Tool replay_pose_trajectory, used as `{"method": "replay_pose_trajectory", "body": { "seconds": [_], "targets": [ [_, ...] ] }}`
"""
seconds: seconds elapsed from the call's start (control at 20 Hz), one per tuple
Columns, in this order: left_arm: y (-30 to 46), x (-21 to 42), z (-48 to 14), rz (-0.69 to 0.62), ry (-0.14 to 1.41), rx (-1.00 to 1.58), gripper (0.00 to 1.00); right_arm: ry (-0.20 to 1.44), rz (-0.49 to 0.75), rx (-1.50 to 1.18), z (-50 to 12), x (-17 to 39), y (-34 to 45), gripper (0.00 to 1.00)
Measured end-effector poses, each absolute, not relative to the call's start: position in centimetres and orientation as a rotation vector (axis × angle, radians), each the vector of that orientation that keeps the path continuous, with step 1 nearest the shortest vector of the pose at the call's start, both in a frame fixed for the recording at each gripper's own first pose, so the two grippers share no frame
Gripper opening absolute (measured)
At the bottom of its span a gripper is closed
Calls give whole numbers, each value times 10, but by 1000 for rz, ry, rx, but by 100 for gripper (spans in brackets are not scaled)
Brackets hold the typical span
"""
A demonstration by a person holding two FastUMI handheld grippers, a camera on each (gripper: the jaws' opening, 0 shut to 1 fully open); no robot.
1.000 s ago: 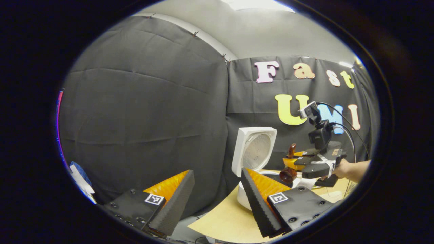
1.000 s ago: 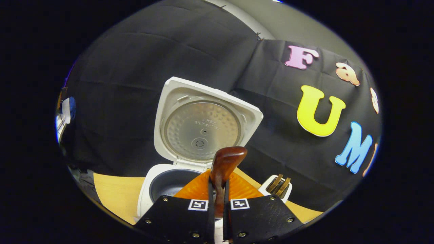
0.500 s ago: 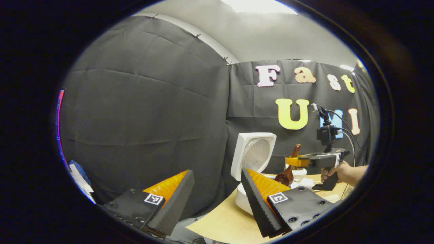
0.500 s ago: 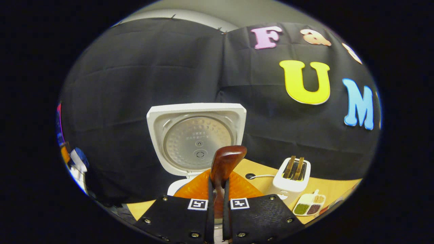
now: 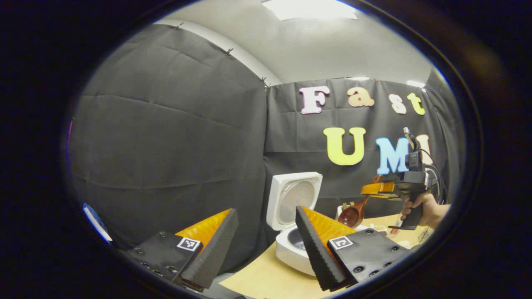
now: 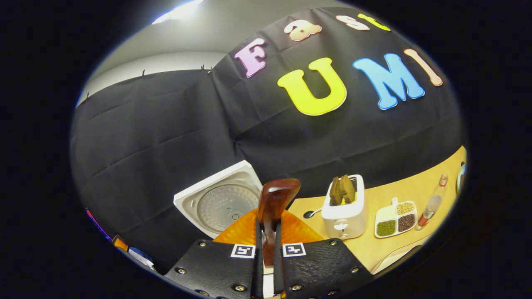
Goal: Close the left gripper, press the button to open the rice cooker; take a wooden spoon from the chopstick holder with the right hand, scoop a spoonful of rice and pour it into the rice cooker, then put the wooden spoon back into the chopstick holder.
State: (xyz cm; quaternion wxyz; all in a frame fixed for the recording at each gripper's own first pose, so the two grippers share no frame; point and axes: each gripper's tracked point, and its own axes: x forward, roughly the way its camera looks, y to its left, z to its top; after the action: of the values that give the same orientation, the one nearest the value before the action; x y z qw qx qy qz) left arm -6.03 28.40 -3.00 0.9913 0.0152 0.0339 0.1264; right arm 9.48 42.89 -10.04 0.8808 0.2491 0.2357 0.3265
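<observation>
Wooden spoon (image 6: pixel 272 207) sat clamped in my right gripper (image 6: pixel 266 249), bowl hanging low beside the open rice cooker (image 5: pixel 293 232); left gripper (image 5: pixel 262 241) idled released.

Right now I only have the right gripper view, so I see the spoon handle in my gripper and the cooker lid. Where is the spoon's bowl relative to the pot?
Observer: In the left gripper view, the bowl end of the wooden spoon hangs below the right gripper. It is off to one side of the rice cooker, not over its opening.
Operator: Is the pot uncovered?
Observer: Yes. The lid stands upright and the dark inner pot is exposed.
Operator: And the left gripper?
Observer: The left gripper is open, with its fingers wide apart and nothing between them.
</observation>
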Motion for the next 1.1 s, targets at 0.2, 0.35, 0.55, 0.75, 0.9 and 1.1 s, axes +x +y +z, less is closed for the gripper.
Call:
{"method": "replay_pose_trajectory", "body": {
  "seconds": [0.2,0.35,0.55,0.75,0.9,1.1],
  "targets": [
    [253,-44,-23,195,45,28,99,451,618,521,-87,101,372,10],
    [223,-30,-22,153,43,21,96,428,567,504,-84,104,326,10],
    [183,-21,-18,98,35,21,96,401,492,496,-81,108,267,10],
    [149,-11,-13,56,24,15,96,393,428,486,-82,110,213,10],
    [120,-5,-10,22,22,7,99,383,372,476,-82,106,172,10],
    [85,3,-6,-22,13,-4,96,381,304,478,-86,103,123,10]
  ]
}}
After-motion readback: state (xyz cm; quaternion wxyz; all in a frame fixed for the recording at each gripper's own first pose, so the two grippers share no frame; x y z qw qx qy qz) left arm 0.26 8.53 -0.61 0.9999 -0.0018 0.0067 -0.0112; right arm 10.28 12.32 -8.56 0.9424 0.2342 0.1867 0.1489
